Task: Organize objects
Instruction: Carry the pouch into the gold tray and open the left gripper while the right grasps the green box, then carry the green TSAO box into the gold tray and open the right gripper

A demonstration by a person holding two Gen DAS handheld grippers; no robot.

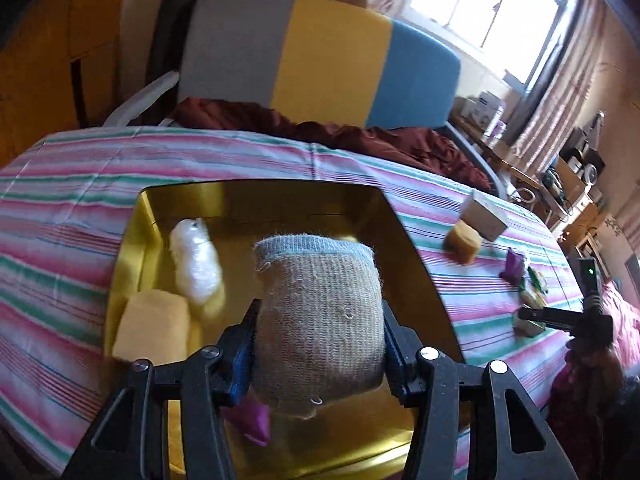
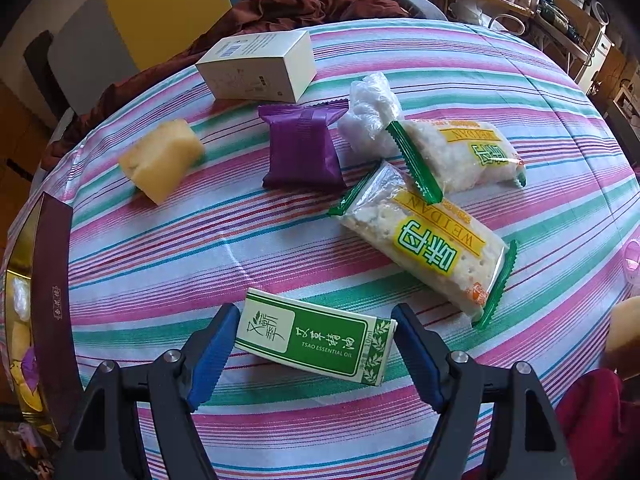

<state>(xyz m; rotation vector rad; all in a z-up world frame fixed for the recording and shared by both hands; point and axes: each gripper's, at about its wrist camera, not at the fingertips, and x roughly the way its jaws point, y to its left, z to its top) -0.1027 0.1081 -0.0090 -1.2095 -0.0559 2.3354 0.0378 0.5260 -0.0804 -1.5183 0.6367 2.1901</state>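
Jaws of the left gripper point(image 1: 320, 344) are clenched on a knitted beige pouch with a pale blue rim point(image 1: 318, 312), both blue pads pressed into its sides, and it hangs above the gold tray point(image 1: 404, 232) that sits on the striped tablecloth point(image 1: 80, 168) near the table's left edge. Inside the tray lie a yellow sponge block point(image 1: 152, 328) at its left wall, a white crinkled bag point(image 1: 196, 260) just behind that, and a purple packet point(image 1: 252, 420) partly hidden under the pouch. The right gripper point(image 2: 316, 356) stands released, its jaws spread wide to either side of a green and white essential oil box point(image 2: 316, 336) lying flat on the cloth; the pads do not press on it, though the left pad sits very close to the box's end. Further toward the table's far edge lie two cracker packets point(image 2: 424, 248), one overlapping the other, a clear plastic bag point(image 2: 372, 108) touching the farther one, a purple sachet point(image 2: 302, 146), a yellow sponge point(image 2: 164, 158) and a white carton point(image 2: 260, 66). The tray's dark outer wall point(image 2: 52, 300) shows at the table's left edge in the right wrist view.
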